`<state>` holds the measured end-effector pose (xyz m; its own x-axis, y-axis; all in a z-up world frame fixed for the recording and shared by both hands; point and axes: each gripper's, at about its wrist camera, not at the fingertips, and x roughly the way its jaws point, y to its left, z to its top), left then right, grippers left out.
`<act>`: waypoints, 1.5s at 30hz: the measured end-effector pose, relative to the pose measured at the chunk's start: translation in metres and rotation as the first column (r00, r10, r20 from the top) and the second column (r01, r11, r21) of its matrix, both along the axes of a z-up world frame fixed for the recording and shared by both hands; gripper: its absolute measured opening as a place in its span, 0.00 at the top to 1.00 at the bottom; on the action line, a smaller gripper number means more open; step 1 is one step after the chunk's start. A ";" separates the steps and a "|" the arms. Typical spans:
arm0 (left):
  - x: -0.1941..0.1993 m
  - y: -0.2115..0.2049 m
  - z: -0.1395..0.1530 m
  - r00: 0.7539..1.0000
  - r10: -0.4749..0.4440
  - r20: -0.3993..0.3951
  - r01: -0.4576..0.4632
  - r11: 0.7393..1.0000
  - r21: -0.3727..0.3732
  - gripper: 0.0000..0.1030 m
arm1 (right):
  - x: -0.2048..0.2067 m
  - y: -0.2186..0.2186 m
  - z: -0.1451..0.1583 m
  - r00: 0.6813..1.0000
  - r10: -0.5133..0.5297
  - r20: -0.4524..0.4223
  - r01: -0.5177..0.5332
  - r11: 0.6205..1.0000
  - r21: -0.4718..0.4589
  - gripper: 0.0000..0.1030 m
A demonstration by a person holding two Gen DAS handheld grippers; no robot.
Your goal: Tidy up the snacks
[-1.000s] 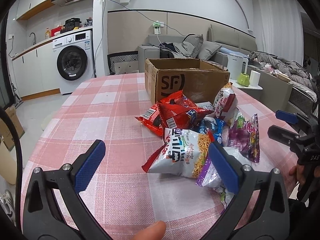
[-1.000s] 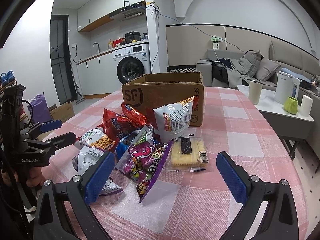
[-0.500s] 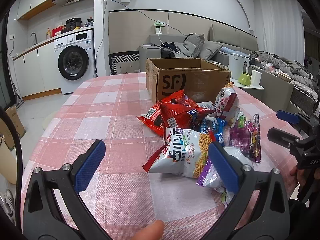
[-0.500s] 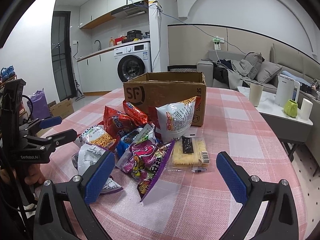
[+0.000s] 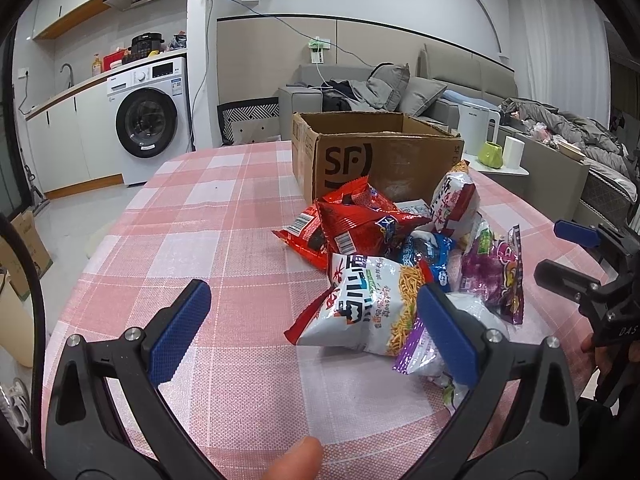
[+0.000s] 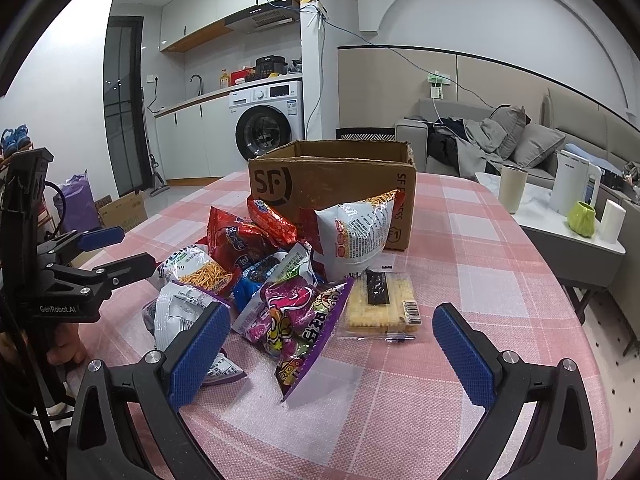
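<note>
A pile of snack bags lies on the pink checked table in front of an open cardboard box [image 5: 376, 152], which also shows in the right wrist view [image 6: 332, 184]. The pile holds red bags [image 5: 352, 224], a white noodle-snack bag [image 5: 368, 304], a purple bag [image 6: 296, 320], a tall white bag [image 6: 360, 236] leaning on the box, and a clear cracker pack [image 6: 380, 304]. My left gripper [image 5: 312, 332] is open and empty, just short of the noodle-snack bag. My right gripper [image 6: 332, 356] is open and empty, in front of the purple bag and crackers.
The table [image 5: 208, 216] stretches to the left of the pile. A side table [image 6: 560, 224] with cups and a kettle stands at the right, a sofa behind it. A washing machine [image 5: 148, 120] stands at the back left.
Both grippers have drifted slightly; the view of the pile and box has shifted a little. Nothing was gripped or moved.
</note>
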<state>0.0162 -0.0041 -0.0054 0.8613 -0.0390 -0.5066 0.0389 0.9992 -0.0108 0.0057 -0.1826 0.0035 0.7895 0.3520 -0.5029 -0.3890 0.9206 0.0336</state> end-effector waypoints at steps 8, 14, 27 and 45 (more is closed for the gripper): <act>0.000 -0.003 -0.001 1.000 0.008 -0.003 -0.008 1.000 0.017 0.00 | 0.000 0.001 -0.001 1.000 0.006 -0.005 -0.006 1.000 -0.005 0.00; 0.001 -0.004 -0.002 1.000 0.008 -0.006 -0.008 1.000 0.018 0.00 | 0.001 0.001 -0.001 1.000 0.013 -0.012 -0.013 1.000 -0.007 0.00; 0.003 0.000 0.000 0.999 0.016 -0.029 -0.016 1.000 0.015 0.00 | 0.009 -0.004 0.003 0.998 0.003 -0.057 -0.001 1.000 0.022 0.00; 0.020 -0.003 -0.003 0.994 -0.008 -0.106 0.009 1.000 0.011 0.00 | 0.034 0.004 -0.012 0.972 0.016 -0.236 -0.007 0.999 0.038 0.01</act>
<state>0.0357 -0.0075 -0.0085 0.8021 -0.0401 -0.5958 0.0469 0.9989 -0.0042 0.0400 -0.1787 -0.0085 0.6456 0.3820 -0.6612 -0.3763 0.9126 0.1598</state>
